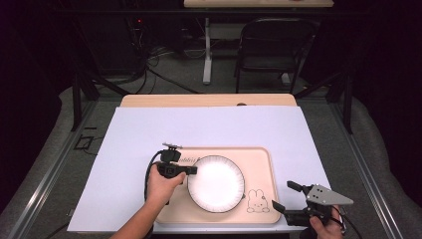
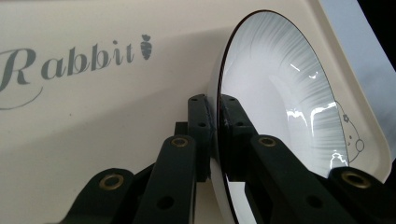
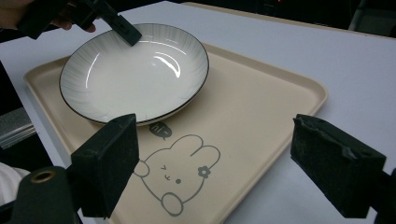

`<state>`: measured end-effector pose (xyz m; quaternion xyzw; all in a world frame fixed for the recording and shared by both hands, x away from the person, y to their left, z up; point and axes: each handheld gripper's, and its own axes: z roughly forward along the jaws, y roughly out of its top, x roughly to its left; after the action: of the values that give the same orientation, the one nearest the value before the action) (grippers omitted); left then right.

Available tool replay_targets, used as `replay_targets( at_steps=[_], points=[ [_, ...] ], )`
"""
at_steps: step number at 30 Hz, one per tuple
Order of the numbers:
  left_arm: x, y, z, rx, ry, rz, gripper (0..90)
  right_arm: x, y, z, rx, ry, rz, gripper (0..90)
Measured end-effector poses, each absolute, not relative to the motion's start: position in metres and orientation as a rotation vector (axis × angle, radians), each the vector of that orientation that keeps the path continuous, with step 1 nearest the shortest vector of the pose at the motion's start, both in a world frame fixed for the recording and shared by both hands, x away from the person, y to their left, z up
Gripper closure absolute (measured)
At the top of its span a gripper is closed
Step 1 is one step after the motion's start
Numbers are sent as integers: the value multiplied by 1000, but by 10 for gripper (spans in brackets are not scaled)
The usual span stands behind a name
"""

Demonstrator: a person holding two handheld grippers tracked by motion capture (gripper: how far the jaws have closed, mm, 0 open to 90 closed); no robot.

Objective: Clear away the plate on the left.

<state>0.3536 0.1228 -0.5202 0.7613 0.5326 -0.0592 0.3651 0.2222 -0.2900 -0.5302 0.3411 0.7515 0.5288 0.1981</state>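
A white plate (image 1: 216,183) with a thin dark rim lies on a beige tray (image 1: 261,164) printed with a rabbit. My left gripper (image 1: 190,170) is shut on the plate's left rim. In the left gripper view its jaws clamp the edge of the plate (image 2: 275,93), one pad above and one below, at my left gripper (image 2: 216,122). In the right gripper view the plate (image 3: 135,74) rests on the tray (image 3: 261,107), with the other gripper's jaw on its far rim. My right gripper (image 1: 286,195) stands open off the tray's right front corner, its jaws wide apart around nothing, also seen as my right gripper (image 3: 219,163).
The tray sits on a white sheet (image 1: 149,129) that covers a wooden table (image 1: 209,99). A black folding chair (image 1: 271,42) and a desk leg stand on the floor beyond the far edge. Metal rails run along both sides.
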Motion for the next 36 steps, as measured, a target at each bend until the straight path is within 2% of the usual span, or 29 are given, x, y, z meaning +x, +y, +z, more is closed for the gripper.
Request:
replay_targets(
  at_steps=[16, 25, 30, 36],
  points=[
    [349, 140, -552, 1850, 1431, -242, 829, 222, -290, -530, 955, 2102, 1477, 149],
    [345, 140, -553, 1847, 1412, -194, 825, 222, -290, -530, 952, 2103, 1478, 148],
    [341, 140, -547, 1847, 1385, -142, 722, 222, -290, -530, 952, 2102, 1479, 149],
    [338, 136, -541, 1875, 1346, -74, 551, 222, -290, -530, 953, 2103, 1477, 149]
  ],
)
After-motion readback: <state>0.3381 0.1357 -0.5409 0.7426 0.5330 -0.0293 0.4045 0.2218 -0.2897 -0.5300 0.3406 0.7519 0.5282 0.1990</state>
